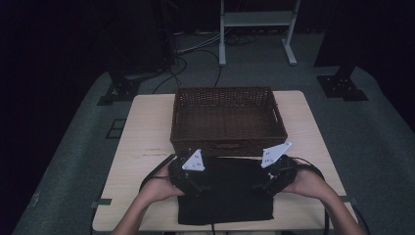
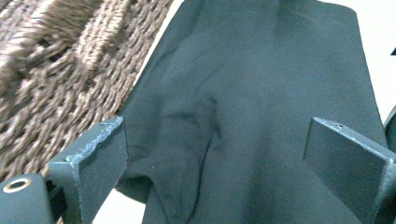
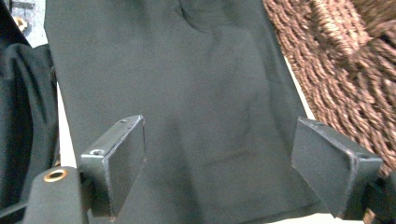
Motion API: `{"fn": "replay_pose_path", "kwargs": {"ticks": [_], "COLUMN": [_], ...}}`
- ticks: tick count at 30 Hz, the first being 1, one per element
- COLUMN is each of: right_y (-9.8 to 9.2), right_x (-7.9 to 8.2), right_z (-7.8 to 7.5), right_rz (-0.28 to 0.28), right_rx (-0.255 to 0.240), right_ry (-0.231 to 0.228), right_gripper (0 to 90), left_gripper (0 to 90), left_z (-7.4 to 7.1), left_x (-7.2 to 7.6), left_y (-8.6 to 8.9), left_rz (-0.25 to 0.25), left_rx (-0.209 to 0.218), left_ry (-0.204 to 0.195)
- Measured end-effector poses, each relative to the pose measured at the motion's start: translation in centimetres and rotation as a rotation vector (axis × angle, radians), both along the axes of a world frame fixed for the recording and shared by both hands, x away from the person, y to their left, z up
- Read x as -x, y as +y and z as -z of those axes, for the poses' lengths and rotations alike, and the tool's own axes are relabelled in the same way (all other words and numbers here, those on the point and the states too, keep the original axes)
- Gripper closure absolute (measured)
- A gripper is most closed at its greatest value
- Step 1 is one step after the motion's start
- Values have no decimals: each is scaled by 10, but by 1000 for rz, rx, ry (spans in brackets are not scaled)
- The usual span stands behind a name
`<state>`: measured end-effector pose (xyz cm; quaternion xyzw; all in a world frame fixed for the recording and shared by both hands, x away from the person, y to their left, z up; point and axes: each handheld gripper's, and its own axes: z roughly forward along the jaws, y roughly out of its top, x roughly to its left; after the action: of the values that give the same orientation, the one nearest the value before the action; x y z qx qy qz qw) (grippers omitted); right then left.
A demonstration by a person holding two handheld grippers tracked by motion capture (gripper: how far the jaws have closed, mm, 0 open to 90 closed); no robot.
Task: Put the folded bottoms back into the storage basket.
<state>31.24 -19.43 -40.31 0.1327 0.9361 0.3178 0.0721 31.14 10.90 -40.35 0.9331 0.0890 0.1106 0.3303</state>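
A black folded cloth (image 1: 225,193) lies flat on the wooden table (image 1: 147,132) near its front edge, just in front of a brown wicker basket (image 1: 227,120). My left gripper (image 1: 198,183) hovers over the cloth's left side and my right gripper (image 1: 259,183) over its right side. In the left gripper view the jaws stand wide apart above the cloth (image 2: 243,107), with the basket wall (image 2: 60,84) at the left. In the right gripper view the jaws are also wide apart over the cloth (image 3: 187,102), with the basket (image 3: 336,70) at the right. Nothing sits between either pair of jaws.
The basket looks empty inside. Bare tabletop lies left and right of the basket and cloth. Beyond the table are a grey floor (image 1: 372,127), cables (image 1: 195,54) and a white metal frame (image 1: 254,24).
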Motion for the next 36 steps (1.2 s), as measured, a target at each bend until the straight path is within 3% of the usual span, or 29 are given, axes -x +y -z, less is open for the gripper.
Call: {"fn": "replay_pose_path", "kwargs": {"ticks": [15, 20, 26, 36], "right_y": [16, 20, 26, 36], "right_x": [-4, -7, -11, -14], "right_z": [18, 22, 30, 51], "right_rz": [-32, -39, -48, -63], "right_rx": [47, 55, 70, 131], "right_ry": [18, 20, 45, 69], "right_gripper": [170, 168, 168, 165], "left_gripper": [58, 57, 67, 67], "left_z": [19, 26, 36, 50], "left_x": [-5, -6, -8, -13], "left_y": [-14, -16, -19, -28], "left_rz": [18, 16, 16, 28], "left_rx": [-45, -38, -62, -100], "left_ry": [34, 46, 59, 114]}}
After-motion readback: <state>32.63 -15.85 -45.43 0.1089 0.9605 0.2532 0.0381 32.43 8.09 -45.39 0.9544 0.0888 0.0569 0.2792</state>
